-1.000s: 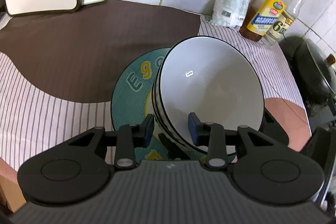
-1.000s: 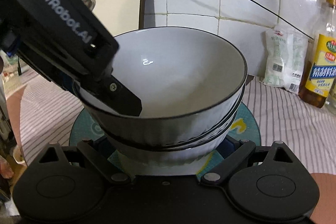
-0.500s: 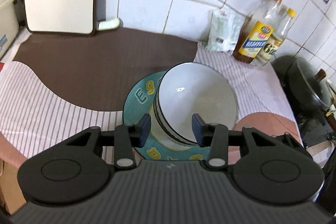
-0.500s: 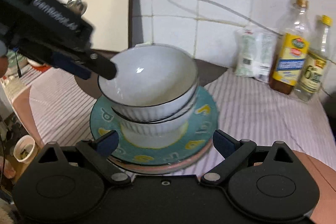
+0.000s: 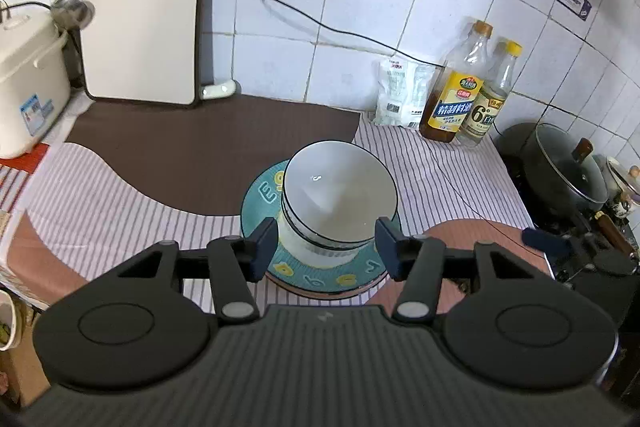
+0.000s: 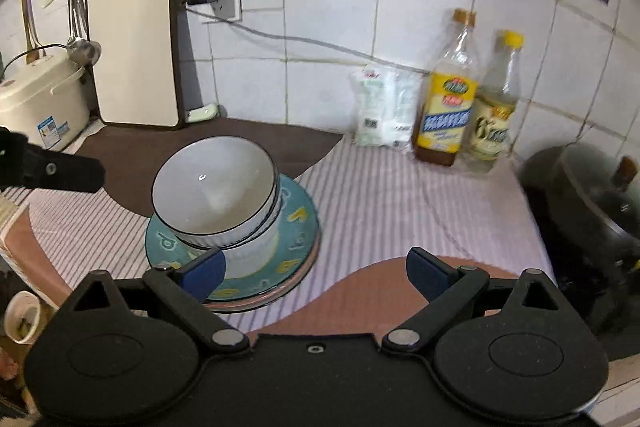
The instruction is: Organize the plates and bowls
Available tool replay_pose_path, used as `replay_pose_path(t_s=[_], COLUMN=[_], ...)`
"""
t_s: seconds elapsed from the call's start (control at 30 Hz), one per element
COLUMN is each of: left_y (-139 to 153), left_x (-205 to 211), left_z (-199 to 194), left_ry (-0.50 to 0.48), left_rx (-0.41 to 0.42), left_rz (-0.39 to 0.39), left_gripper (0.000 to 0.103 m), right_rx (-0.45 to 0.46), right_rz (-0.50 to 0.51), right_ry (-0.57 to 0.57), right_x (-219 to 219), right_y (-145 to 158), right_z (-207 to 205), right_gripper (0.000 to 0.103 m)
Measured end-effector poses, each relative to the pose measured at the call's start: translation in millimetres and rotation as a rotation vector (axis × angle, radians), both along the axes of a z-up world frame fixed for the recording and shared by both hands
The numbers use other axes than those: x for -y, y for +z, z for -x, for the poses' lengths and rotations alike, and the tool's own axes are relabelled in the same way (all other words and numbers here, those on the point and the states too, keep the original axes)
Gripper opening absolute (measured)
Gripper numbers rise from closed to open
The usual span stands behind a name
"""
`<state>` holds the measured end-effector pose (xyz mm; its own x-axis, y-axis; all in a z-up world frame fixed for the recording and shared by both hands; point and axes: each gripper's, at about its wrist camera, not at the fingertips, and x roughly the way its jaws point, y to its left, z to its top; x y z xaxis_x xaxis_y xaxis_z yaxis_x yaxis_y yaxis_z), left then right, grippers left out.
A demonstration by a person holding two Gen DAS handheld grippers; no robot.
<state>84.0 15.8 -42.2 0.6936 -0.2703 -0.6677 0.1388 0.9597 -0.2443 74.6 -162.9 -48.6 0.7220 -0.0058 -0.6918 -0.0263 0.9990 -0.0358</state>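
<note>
Both the left hand-held gripper (image 5: pixel 326 247) and right hand-held gripper (image 6: pixel 314 273) are wide, empty; leave nested bowls (image 5: pixel 340 201) centred on the teal plate (image 5: pixel 260 195), untouched

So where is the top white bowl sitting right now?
The top white bowl sits nested, slightly tilted, in another white bowl on the teal plate, mid-counter on the striped cloth, left of the two bottles; neither gripper touches it.

You're in a home kitchen: white wall tiles (image 5: pixel 360 7), a rice cooker (image 5: pixel 28 83), a cutting board (image 5: pixel 140 7), condiment bottles (image 5: pixel 456 95), probably a lidded pot (image 5: pixel 560 167).
</note>
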Motion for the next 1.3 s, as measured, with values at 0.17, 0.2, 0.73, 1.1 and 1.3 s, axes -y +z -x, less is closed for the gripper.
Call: replay_pose_path(t_s=[0.17, 0.2, 0.73, 1.1, 1.3], left_y=[10.9, 12.3, 19.0, 18.7, 18.8], left_x=[-2.9, -3.3, -0.2, 6.1, 9.6], left_z=[19.9, 23.2, 45.0, 54.8, 58.1], left_ry=[0.003, 0.009, 0.064, 0.051, 0.044], left_rx=[0.007, 0.006, 0.054, 0.081, 0.098], left_rz=[0.021, 0.017, -0.048, -0.088, -0.124], left_gripper=[0.059, 0.059, 0.069, 0.079, 0.083], right_rx=[-0.040, -0.045, -0.004, -0.004, 0.003], right_rz=[0.021, 0.001, 0.008, 0.016, 0.043], right_ry=[-0.029, -0.041, -0.078, -0.104, -0.117], right_x=[11.3, 16.6, 39.4, 49.5, 47.9], right_y=[16.7, 19.9, 45.6, 47.7, 48.8], right_z=[9.5, 11.6, 44.0, 57.9, 64.5], right_gripper=[0.100, 0.100, 0.100, 0.100, 0.100])
